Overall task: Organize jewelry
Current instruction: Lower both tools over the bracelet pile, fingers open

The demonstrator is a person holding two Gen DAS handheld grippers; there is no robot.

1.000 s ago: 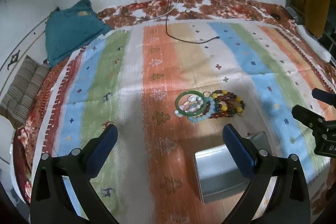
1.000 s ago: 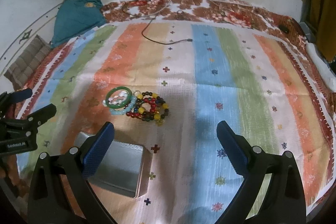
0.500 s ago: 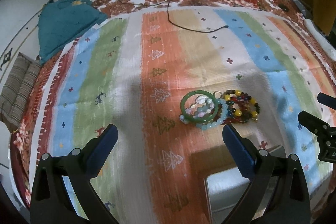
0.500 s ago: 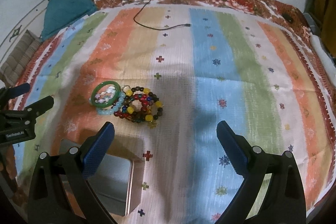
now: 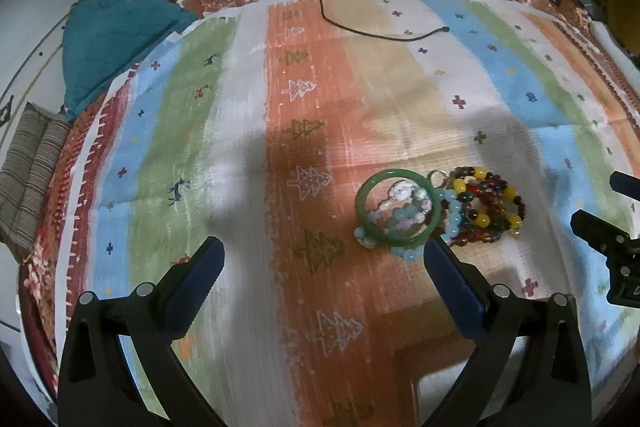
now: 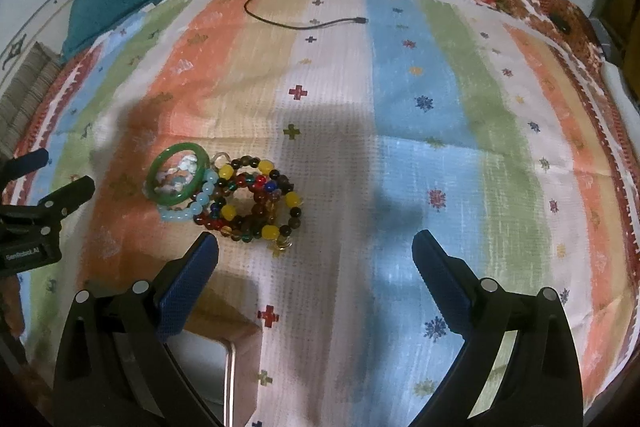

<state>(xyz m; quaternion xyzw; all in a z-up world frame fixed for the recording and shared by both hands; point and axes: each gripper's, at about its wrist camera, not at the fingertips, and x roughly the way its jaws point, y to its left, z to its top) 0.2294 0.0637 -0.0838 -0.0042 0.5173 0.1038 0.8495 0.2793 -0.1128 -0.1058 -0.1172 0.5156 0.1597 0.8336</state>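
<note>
A pile of jewelry lies on the striped cloth: a green bangle (image 5: 398, 205) (image 6: 178, 173), a pale blue bead bracelet (image 5: 450, 205) (image 6: 188, 211) and dark bracelets with red and yellow beads (image 5: 490, 211) (image 6: 256, 201). A metal tin (image 6: 208, 371) (image 5: 444, 395) sits near the bottom edge, mostly cut off. My left gripper (image 5: 322, 261) is open and empty, its right finger just in front of the bangle. My right gripper (image 6: 316, 253) is open and empty, its left finger just in front of the beads.
A black cable (image 5: 384, 31) (image 6: 304, 23) lies across the far part of the cloth. A teal garment (image 5: 108, 31) and a striped cushion (image 5: 28, 171) lie at the far left. The wall stands behind the bed.
Both grippers moved forward toward the jewelry pile, which now sits closer to the fingers. The tin slid down toward the bottom edge of both views.
</note>
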